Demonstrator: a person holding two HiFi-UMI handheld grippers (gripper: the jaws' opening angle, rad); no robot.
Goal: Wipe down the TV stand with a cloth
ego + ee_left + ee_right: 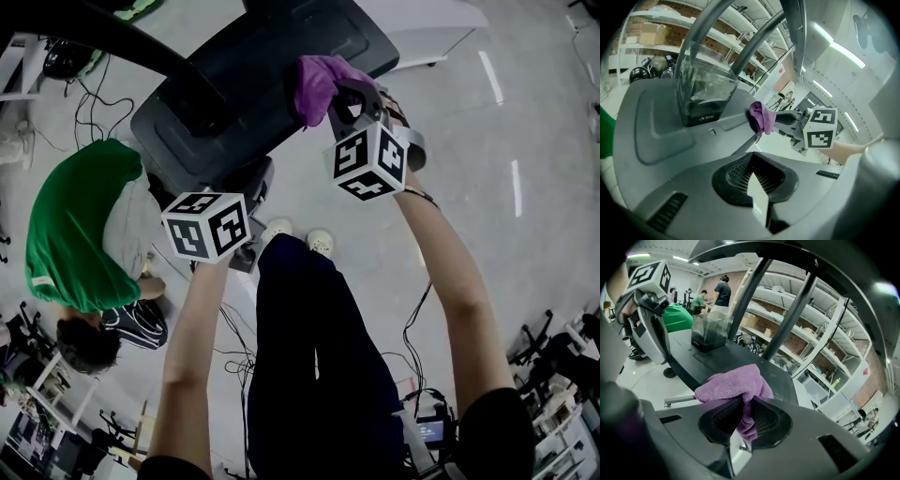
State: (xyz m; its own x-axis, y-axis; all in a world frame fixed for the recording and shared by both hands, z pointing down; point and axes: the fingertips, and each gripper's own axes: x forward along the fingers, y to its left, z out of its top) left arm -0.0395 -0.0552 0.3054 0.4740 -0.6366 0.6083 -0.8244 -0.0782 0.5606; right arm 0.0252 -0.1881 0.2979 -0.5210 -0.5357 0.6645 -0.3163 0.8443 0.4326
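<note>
Below the head camera, the biggest thing is the TV stand (234, 84), a dark grey platform low over the pale floor (525, 122), with two slanted poles (787, 315) rising from it. At its left side in the head view, a person in a green shirt (75, 225) is bent down close to the platform. On the platform stands a clear box (703, 89) with a dark bottom, near the poles and well apart from both tools.

The right gripper (746, 401) is at the edge of the stand, and its jaws are pinching the purple cloth (733, 383). The cloth is bunched: one fold goes down between the jaws, and the rest swells out in front at the platform's edge and seems to touch it. The left gripper (752, 173) hangs just beside the near edge, with its jaws pressed together and nothing between them.

I judge that the wiping is only at its start, since the cloth sits at the very edge. Several things may go wrong. The jaws hold only a narrow fold, so the drag of the surface could pull the cloth out. As the cloth is a lump, a stroke may clean only a thin strip. A long sweep toward the poles could push the box, and the bent person is near that side.
</note>
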